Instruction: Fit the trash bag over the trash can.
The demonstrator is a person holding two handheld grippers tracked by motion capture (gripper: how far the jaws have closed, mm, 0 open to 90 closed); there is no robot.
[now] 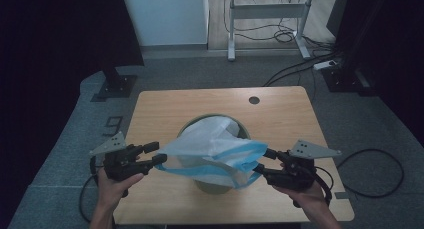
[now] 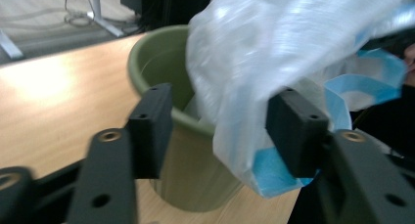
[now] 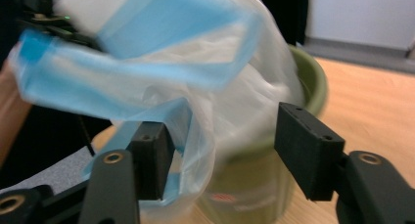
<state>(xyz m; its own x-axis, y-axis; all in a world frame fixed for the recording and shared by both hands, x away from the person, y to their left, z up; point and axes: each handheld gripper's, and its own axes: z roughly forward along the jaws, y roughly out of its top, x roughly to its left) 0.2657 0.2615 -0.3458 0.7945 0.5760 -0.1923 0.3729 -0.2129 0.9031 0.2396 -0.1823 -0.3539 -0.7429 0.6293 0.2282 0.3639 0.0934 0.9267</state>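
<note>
A translucent white plastic bag (image 1: pixel 215 149) with a blue band around its mouth hangs over an olive-green bin (image 1: pixel 215 186) at the middle of the wooden table (image 1: pixel 280 119). My left gripper (image 1: pixel 159 154) is at the bag's left edge and my right gripper (image 1: pixel 264 160) is at its right edge. In the left gripper view the jaws of the gripper (image 2: pixel 220 126) stand apart; the bag (image 2: pixel 259 53) drapes against the right one, in front of the bin (image 2: pixel 161 62). In the right gripper view the gripper (image 3: pixel 222 150) is open, with the bag's blue band (image 3: pixel 147 72) by its left jaw and the bin (image 3: pixel 308 77) behind.
The table has a round cable hole (image 1: pixel 254 100) near its far edge. Beyond it stand a white desk frame (image 1: pixel 267 11), loose cables (image 1: pixel 300 64) on the grey floor, and a dark stand base (image 1: pixel 116 86) at the far left.
</note>
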